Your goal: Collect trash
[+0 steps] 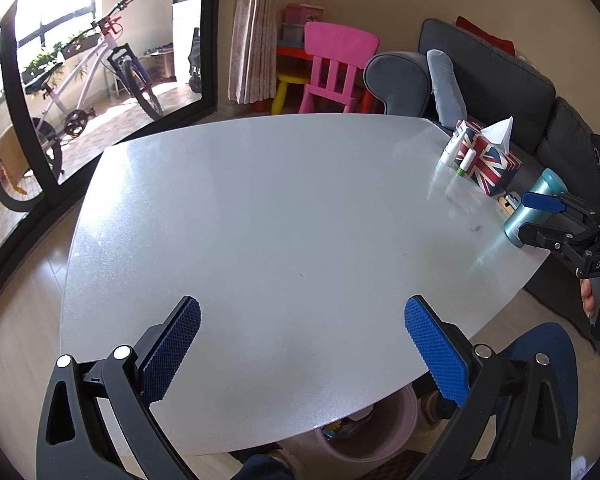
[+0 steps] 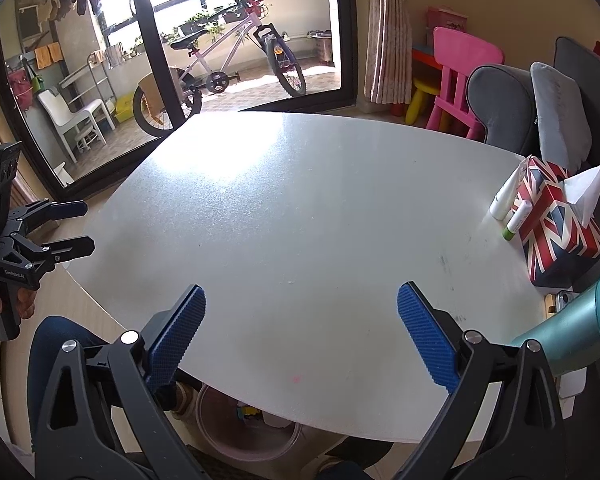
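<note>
Both tongs are wide open and holding nothing. The left tongs (image 1: pixel 302 340) hang over the near edge of the white bench (image 1: pixel 260 208), blue pads (image 1: pixel 172 350) spread far apart with bare benchtop between them. Same deal with the right tongs (image 2: pixel 300 332): spread over the near edge, nothing in between.

The trash seems to be already down in the pink bin (image 2: pixel 220 436) on the floor under the bench, just below and slightly left of the right tongs. You can see some small colourful bits (image 2: pixel 249 412) inside, but I can't tell what they are. From the left wrist view the same bin (image 1: pixel 404 420) sits below the bench edge, between the tongs and a bit to the right.

The rest of the stuff on the bench is all off to the right of both tongs, at the far right side: a flag-print tissue box (image 2: pixel 556 220) with a tissue sticking up, two white tubes (image 2: pixel 506 196) standing just beside its left face, and a teal bottle (image 2: pixel 576 332) that sits close to the right finger of the right tongs. There's something small and metallic (image 2: pixel 563 299) between the bottle and the box, too small to make out.

From the right wrist view the left tongs (image 2: pixel 66 232) are at the far left, off the bench's left edge, with a hand (image 2: pixel 4 300) on the handle.
</note>
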`<state>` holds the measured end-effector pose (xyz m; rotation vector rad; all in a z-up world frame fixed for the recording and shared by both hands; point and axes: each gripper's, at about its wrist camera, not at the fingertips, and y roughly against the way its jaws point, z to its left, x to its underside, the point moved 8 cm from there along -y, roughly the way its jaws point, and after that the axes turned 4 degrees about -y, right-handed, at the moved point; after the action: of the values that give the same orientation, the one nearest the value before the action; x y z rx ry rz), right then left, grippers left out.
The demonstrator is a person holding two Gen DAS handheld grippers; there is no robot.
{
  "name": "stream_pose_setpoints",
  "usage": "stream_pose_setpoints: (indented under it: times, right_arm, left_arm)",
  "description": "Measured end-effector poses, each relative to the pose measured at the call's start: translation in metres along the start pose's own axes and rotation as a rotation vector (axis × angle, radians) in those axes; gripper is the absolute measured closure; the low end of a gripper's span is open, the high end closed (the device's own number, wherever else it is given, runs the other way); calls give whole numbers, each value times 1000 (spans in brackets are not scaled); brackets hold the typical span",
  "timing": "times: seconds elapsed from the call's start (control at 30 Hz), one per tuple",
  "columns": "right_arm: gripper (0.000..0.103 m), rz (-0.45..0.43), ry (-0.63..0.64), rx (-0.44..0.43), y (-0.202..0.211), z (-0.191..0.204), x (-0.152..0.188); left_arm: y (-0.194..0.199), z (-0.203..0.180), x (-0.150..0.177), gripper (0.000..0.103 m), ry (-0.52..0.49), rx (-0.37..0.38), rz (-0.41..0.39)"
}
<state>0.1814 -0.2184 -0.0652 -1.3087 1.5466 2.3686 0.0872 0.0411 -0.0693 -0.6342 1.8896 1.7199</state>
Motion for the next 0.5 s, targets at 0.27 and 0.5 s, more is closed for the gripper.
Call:
stream_pose_setpoints:
  times: [0.27, 0.5]
  right_arm:
    - [8, 6, 19, -3, 0, 0, 0]
    - [8, 7, 28, -11, 2, 0, 0]
  left_arm:
    - [8, 6, -5, 5, 28, 11, -39]
    - [7, 3, -4, 5, 15, 18, -27]
